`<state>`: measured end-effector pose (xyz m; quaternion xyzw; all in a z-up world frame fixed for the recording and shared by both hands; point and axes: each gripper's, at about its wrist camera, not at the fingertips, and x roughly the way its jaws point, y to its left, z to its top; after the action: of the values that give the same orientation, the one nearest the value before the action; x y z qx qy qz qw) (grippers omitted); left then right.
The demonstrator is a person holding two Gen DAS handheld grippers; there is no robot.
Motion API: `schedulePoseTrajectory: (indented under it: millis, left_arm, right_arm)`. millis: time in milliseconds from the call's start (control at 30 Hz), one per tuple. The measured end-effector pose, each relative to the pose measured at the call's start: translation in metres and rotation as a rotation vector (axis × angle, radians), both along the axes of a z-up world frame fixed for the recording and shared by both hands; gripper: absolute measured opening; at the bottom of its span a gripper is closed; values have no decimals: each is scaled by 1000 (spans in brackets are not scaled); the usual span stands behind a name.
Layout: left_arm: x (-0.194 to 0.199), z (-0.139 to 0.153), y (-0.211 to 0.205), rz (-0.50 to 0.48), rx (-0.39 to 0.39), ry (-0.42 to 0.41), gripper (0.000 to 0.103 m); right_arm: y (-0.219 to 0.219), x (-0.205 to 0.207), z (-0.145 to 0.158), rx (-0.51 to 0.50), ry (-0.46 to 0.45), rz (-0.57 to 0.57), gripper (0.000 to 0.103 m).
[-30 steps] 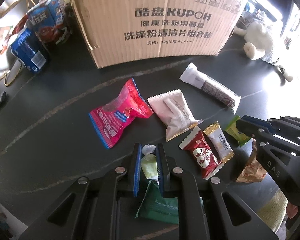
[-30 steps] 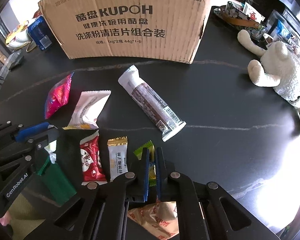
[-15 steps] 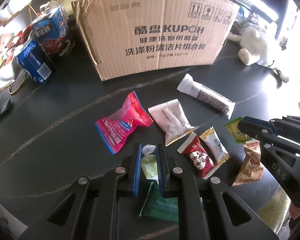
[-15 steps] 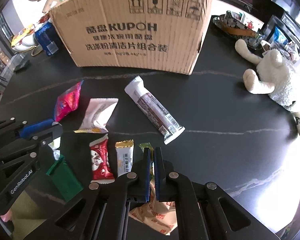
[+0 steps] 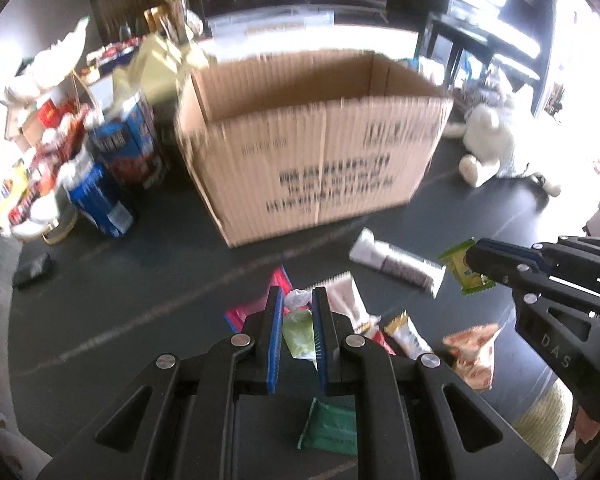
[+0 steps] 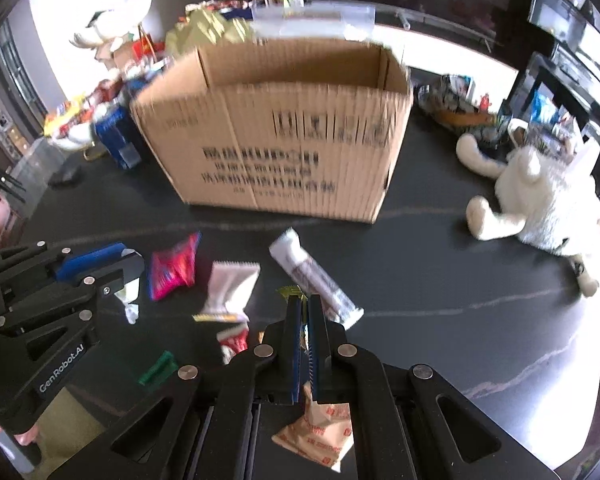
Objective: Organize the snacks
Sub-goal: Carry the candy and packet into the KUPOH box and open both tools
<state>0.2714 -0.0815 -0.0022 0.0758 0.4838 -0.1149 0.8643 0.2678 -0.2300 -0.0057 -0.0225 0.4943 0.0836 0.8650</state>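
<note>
My left gripper (image 5: 296,296) is shut on a pale green wrapped snack (image 5: 299,332), held off the dark table. My right gripper (image 6: 305,300) is shut on a thin green-yellow packet (image 5: 458,265), whose tip (image 6: 289,291) shows past the pads. Each gripper shows in the other's view: the right gripper (image 5: 476,260) and the left gripper (image 6: 128,268). An open cardboard box (image 5: 312,152) (image 6: 276,140) stands behind. A pink packet (image 6: 172,270), a white packet (image 6: 230,288) and a long bar (image 6: 316,276) lie on the table before it.
A dark green packet (image 5: 332,428), a tan packet (image 5: 474,352) and a gold-ended packet (image 5: 408,332) lie near me. A white plush toy (image 6: 540,196) sits right of the box. Blue cartons (image 5: 112,160) and clutter crowd the left.
Both grippers have risen with their snacks still gripped, lifting them off the table. The views tilted up, so the box's open top now shows.
</note>
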Motion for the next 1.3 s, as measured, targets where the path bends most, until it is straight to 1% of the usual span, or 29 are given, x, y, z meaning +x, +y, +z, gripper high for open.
schedulePoseTrajectory:
  millis: [267, 500, 633, 833, 1067, 1100, 1133, 1200, 1233, 1267, 1300]
  left_arm:
    - [19, 46, 3, 2, -9, -86, 15]
    - [44, 72, 2, 6, -15, -121, 15]
    - [59, 86, 1, 10, -16, -148, 15]
    - [92, 95, -4, 7, -5, -168, 15]
    - [126, 88, -6, 10, 1, -179, 16]
    - [130, 86, -6, 14, -1, -178, 19]
    - [133, 84, -5, 19, -1, -173, 31]
    - [133, 80, -3, 28, -1, -178, 44]
    - [130, 78, -2, 32, 6, -181, 44]
    - [127, 77, -1, 33, 14, -182, 44]
    - [123, 76, 1, 36, 13, -183, 44]
  right_arm:
    - [7, 14, 41, 42, -86, -10, 4]
    - [10, 36, 73, 109, -138, -31, 4]
    - [10, 52, 88, 122, -168, -41, 4]
    - [10, 84, 100, 119, -203, -56, 4]
    - [11, 121, 93, 112, -209, -67, 4]
    - [11, 124, 91, 108, -211, -67, 4]
    - [10, 128, 88, 103, -213, -69, 4]
    - [9, 131, 82, 95, -201, -76, 6]
    - [7, 131, 79, 85, -197, -87, 8]
    - [5, 129, 76, 71, -190, -94, 13]
    - [4, 127, 73, 64, -183, -96, 23]
